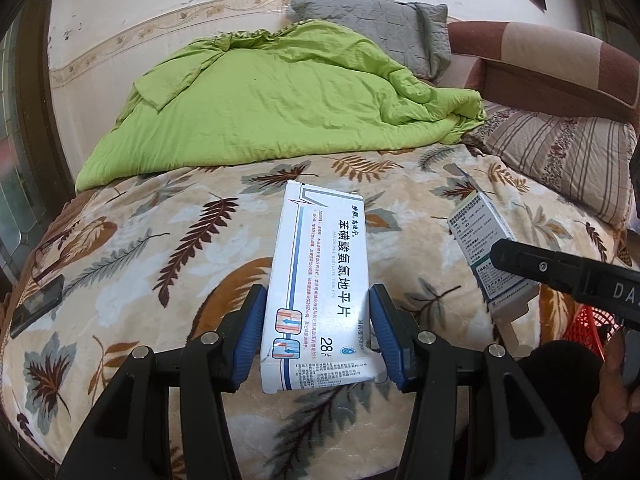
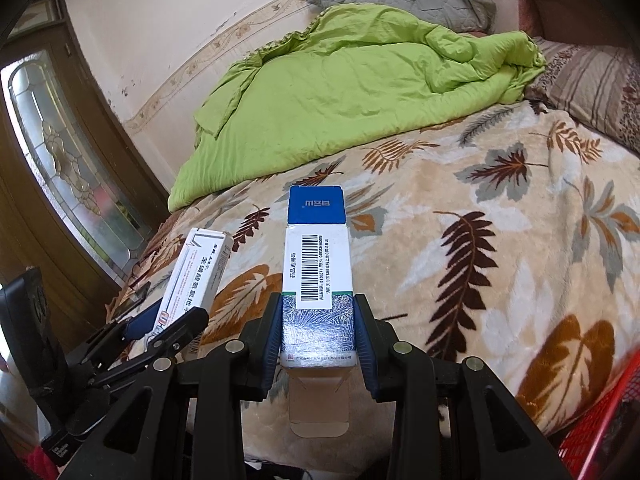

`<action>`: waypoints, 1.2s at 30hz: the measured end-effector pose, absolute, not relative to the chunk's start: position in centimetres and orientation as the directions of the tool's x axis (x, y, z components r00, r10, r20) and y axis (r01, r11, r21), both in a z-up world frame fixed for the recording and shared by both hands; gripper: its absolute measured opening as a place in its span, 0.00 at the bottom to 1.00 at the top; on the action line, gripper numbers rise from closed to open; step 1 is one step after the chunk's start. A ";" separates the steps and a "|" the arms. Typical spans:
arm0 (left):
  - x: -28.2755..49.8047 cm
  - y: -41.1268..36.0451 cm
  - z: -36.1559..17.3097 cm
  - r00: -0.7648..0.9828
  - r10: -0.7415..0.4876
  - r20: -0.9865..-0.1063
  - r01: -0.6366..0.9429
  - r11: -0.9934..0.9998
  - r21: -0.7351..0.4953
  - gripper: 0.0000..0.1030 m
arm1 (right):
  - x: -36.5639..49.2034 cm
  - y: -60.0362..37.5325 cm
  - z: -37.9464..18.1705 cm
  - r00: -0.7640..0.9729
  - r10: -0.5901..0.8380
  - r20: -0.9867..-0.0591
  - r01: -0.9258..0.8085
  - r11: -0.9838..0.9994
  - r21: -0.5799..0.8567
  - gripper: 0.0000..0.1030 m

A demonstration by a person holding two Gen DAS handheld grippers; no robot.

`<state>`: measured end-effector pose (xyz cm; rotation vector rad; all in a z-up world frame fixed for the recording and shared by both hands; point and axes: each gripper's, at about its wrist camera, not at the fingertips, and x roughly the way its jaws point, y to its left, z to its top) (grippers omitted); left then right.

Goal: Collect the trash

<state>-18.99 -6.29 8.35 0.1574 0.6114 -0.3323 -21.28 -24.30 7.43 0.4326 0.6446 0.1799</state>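
My left gripper (image 1: 318, 332) is shut on a white medicine box (image 1: 320, 276) with blue and red lines, its blue pads pressing the long sides. The box is held above the leaf-patterned bed cover. My right gripper (image 2: 319, 340) is shut on a second medicine box (image 2: 318, 272) with a barcode label and an open blue top flap; its bottom flap hangs open too. In the right wrist view the left gripper (image 2: 172, 320) and its white box (image 2: 196, 276) are at lower left. In the left wrist view the second box (image 1: 484, 240) shows at right behind a black finger (image 1: 540, 268).
The bed (image 1: 140, 260) carries a crumpled green quilt (image 1: 280, 100), a grey pillow (image 1: 384, 28) and a striped pillow (image 1: 560, 160). A dark phone (image 1: 38, 306) lies near its left edge. A red mesh basket (image 2: 600, 420) stands at lower right beside the bed. A person's hand (image 1: 608, 400) holds the right tool.
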 end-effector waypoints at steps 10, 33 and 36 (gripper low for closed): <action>-20.5 -8.5 9.5 0.756 -0.310 -0.576 0.411 0.911 0.049 0.50 | -25.0 -27.9 8.9 0.820 0.268 -0.505 0.027 0.864 0.502 0.36; -24.5 -16.2 13.4 0.608 -0.555 -0.567 0.651 0.758 -0.043 0.50 | -34.9 -38.7 11.3 0.849 0.050 -0.525 0.250 0.839 0.484 0.36; -25.2 -18.6 13.7 0.530 -0.616 -0.582 0.713 0.696 -0.088 0.50 | -37.1 -40.7 11.3 0.847 0.000 -0.531 0.304 0.820 0.485 0.36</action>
